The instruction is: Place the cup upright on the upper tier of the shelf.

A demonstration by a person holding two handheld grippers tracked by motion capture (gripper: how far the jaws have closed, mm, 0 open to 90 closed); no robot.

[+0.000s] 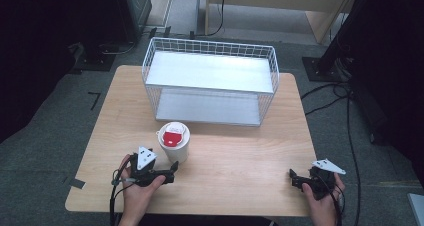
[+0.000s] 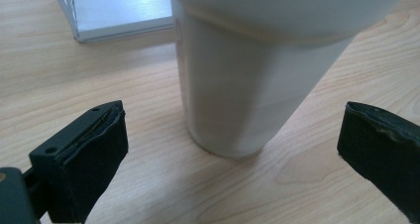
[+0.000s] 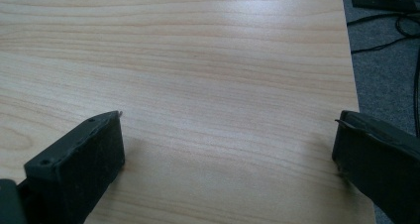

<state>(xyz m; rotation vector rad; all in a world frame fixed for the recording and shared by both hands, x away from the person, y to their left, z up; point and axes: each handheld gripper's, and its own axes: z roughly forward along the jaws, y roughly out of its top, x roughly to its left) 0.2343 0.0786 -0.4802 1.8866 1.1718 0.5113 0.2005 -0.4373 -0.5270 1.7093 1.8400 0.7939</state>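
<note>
A white paper cup (image 1: 174, 145) with a white lid and a red label on top stands upright on the wooden table (image 1: 240, 151), just in front of the wire basket. My left gripper (image 1: 172, 172) lies low on the table right before the cup. In the left gripper view the cup (image 2: 237, 90) stands close ahead between the wide-apart jaws, which do not touch it; the left gripper (image 2: 233, 149) is open. My right gripper (image 1: 294, 179) rests near the table's front right edge. It is open (image 3: 228, 154) over bare wood, holding nothing.
A white wire basket (image 1: 210, 81) lies on its side at the back of the table, its open face toward me, with a white shelf panel inside. Dark equipment and cables (image 1: 345, 101) lie on the grey floor around the table.
</note>
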